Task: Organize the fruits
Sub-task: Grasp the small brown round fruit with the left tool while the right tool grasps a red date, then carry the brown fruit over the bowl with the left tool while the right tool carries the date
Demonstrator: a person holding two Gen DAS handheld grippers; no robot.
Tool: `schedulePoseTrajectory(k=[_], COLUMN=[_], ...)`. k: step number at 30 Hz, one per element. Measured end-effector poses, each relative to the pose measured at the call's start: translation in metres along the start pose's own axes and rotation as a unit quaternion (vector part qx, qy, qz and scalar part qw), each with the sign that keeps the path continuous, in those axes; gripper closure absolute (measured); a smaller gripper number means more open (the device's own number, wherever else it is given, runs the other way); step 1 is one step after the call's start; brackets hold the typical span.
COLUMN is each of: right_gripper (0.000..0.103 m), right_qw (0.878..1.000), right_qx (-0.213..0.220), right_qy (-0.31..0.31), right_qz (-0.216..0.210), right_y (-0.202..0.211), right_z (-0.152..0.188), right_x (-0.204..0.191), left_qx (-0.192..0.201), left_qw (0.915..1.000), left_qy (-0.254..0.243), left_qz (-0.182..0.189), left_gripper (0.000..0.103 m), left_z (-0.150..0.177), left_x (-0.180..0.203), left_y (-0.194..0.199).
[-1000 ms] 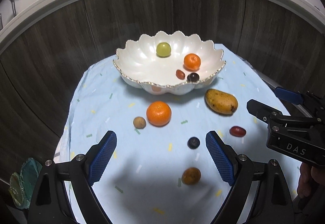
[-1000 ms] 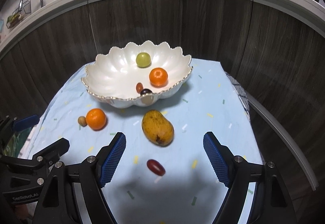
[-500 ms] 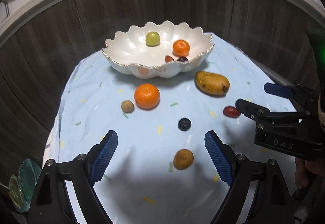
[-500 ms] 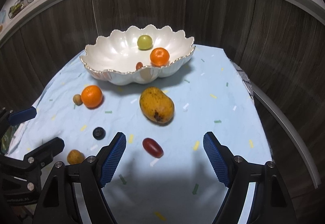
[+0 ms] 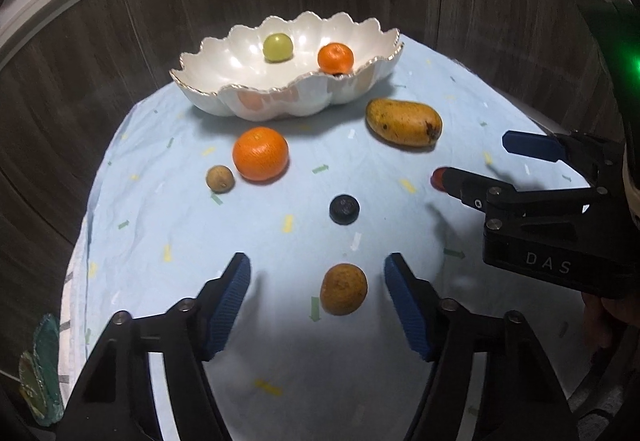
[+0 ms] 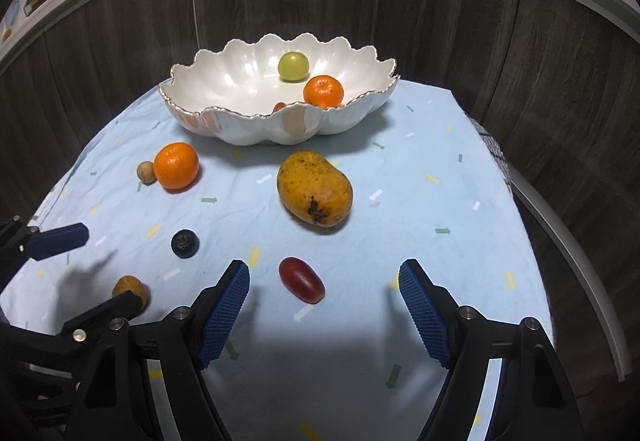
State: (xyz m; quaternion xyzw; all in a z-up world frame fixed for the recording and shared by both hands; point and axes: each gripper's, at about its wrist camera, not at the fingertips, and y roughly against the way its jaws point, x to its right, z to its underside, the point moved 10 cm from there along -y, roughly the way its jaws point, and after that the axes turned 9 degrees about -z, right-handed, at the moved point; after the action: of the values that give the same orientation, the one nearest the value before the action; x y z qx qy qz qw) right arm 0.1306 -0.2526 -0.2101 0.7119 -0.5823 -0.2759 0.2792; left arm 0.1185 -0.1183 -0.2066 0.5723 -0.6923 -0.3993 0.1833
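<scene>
- Two grippers hovered low over your desk (image 5: 132,209), both unclenched.
- Your left gripper (image 5: 318,275) had just been narrowing its jaws around the small brown fruit (image 5: 343,289), pads not touching it.
- Farther back sat the orange (image 5: 260,153), bowl (image 5: 224,81) and mango (image 5: 404,122).
- Your right gripper (image 6: 324,281) straddled the red grape (image 6: 301,280), grasping nothing.

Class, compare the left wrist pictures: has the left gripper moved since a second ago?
Yes. The left gripper has come down toward the small brown fruit, now between its open, just-narrowed jaws; the bowl sits higher in view.
</scene>
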Motion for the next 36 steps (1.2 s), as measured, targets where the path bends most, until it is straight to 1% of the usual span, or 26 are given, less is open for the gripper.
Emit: schedulePoseTrajectory(k=[5,9,11,13,14,16,17,20,21,23,24,25,36], right_gripper=[0.031,0.036,0.038,0.042,0.043,0.051,0.053,0.063,0.067,0.070,0.076,0.081,0.083], right_qw=[1.000,1.000,1.000,1.000,1.000,0.999,0.999,0.999,0.999,0.999,0.999,0.999,0.999], right_qx=[-0.008,-0.012,-0.015,-0.020,-0.022,-0.027,-0.029,-0.028,-0.028,-0.028,-0.028,-0.028,-0.017], right_qy=[0.000,0.001,0.001,0.001,0.000,0.000,0.001,0.007,0.009,0.013,0.013,0.013,0.010], right_qz=[-0.004,-0.008,-0.010,-0.012,-0.013,-0.016,-0.018,-0.025,-0.027,-0.027,-0.029,-0.031,-0.031], right_y=[-0.007,-0.011,-0.014,-0.017,-0.018,-0.021,-0.022,-0.022,-0.022,-0.022,-0.022,-0.022,-0.014], right_z=[0.004,0.005,0.007,0.009,0.009,0.012,0.013,0.013,0.013,0.013,0.013,0.013,0.007], right_x=[-0.002,-0.004,-0.006,-0.006,-0.006,-0.008,-0.008,-0.012,-0.013,-0.014,-0.015,-0.015,-0.017], left_qx=[-0.012,-0.016,-0.020,-0.018,-0.016,-0.014,-0.013,-0.012,-0.011,-0.010,-0.010,-0.010,0.000], left_qw=[0.9999,0.9997,0.9996,0.9995,0.9995,0.9994,0.9994,0.9992,0.9992,0.9992,0.9992,0.9992,0.9996], left_qy=[-0.002,-0.002,-0.002,-0.002,-0.004,-0.007,-0.009,-0.013,-0.014,-0.013,-0.013,-0.013,-0.011], left_qz=[0.009,0.016,0.021,0.026,0.027,0.031,0.032,0.036,0.036,0.036,0.036,0.036,0.027], left_gripper=[0.045,0.050,0.058,0.060,0.063,0.067,0.070,0.075,0.076,0.077,0.077,0.077,0.078], left_z=[0.006,0.009,0.011,0.012,0.012,0.013,0.013,0.013,0.013,0.013,0.013,0.012,0.007], left_x=[0.005,0.007,0.009,0.010,0.011,0.013,0.014,0.017,0.017,0.017,0.016,0.016,0.012], left_y=[-0.008,-0.011,-0.014,-0.014,-0.014,-0.013,-0.012,-0.011,-0.011,-0.011,-0.010,-0.010,-0.006])
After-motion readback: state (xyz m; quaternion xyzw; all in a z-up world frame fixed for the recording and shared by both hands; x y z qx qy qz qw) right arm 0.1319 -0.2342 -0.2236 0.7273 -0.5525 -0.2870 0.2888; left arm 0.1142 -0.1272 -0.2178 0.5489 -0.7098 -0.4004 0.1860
